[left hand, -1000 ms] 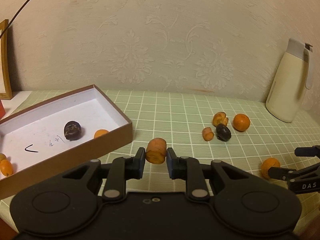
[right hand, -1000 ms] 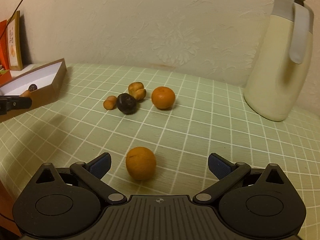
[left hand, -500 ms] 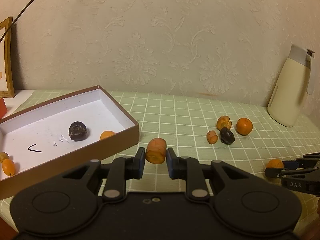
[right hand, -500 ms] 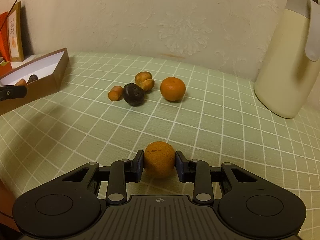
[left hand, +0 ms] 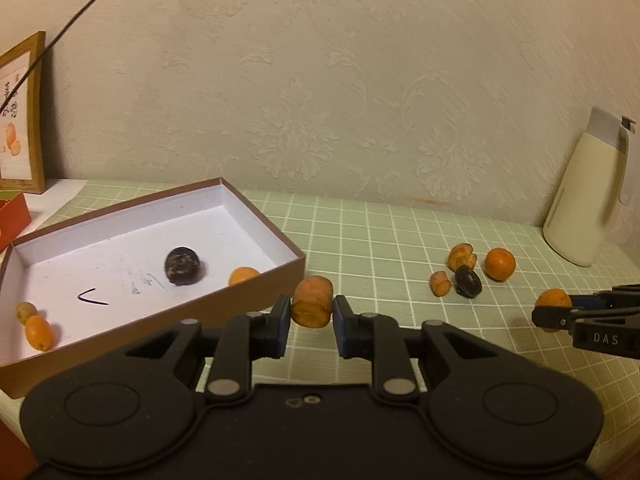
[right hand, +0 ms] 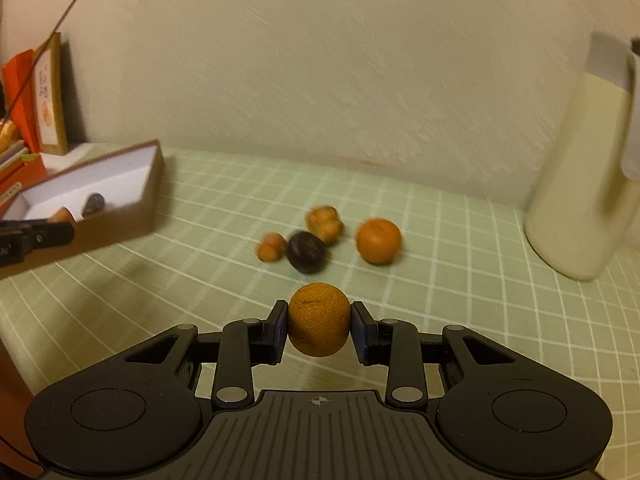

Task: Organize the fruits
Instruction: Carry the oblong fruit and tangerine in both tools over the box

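The left gripper (left hand: 312,312) is held level above the counter (left hand: 380,240), just beside the near right corner of the brown box (left hand: 256,298). Its jaws are closed on a short orange fruit piece (left hand: 311,306). In the box lie a dark fruit (left hand: 182,266) and some small orange fruits (left hand: 242,275).

The right gripper (right hand: 319,330) is also level, pointing to the far wall. Its jaws are pressed on both sides of a round orange (right hand: 319,319), which is lifted from the counter. On the counter beyond it stays a small group: a dark fruit (right hand: 306,257), a second orange (right hand: 378,241) and two brownish pieces (right hand: 324,223). A cream jug (right hand: 584,184) stands at the far right.
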`<state>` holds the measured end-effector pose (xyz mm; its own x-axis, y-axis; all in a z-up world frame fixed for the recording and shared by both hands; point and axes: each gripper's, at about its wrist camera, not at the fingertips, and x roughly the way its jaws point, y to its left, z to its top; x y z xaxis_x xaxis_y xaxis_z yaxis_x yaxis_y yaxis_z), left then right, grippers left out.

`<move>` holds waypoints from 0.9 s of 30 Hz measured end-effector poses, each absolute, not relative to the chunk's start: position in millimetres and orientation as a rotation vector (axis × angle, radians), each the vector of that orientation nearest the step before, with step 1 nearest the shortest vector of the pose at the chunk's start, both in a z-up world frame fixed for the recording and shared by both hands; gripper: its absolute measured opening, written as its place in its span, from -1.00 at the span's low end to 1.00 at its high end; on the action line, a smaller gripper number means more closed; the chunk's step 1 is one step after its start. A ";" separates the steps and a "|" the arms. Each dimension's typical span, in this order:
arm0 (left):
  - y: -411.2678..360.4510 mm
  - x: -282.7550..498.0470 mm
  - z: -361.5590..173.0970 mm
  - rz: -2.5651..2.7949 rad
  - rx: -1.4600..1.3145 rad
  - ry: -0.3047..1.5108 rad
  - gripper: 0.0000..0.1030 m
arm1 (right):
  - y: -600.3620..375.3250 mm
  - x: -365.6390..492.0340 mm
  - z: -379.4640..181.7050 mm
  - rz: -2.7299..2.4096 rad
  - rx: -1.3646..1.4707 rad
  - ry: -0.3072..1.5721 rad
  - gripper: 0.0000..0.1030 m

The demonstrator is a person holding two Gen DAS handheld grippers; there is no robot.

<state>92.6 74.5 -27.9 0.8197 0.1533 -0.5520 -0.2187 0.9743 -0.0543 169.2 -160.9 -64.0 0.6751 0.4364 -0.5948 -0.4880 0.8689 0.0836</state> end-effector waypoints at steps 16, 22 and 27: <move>123.1 63.8 -18.4 0.296 -0.142 0.547 -0.75 | -95.4 153.5 -26.5 0.655 -0.084 0.555 -0.35; 144.3 51.2 -14.7 0.344 -0.156 0.529 -0.75 | -59.0 146.8 -16.9 0.721 -0.084 0.524 -0.35; 167.1 40.1 -13.9 0.396 -0.170 0.518 -0.75 | -36.6 148.3 -14.4 0.754 -0.090 0.514 -0.35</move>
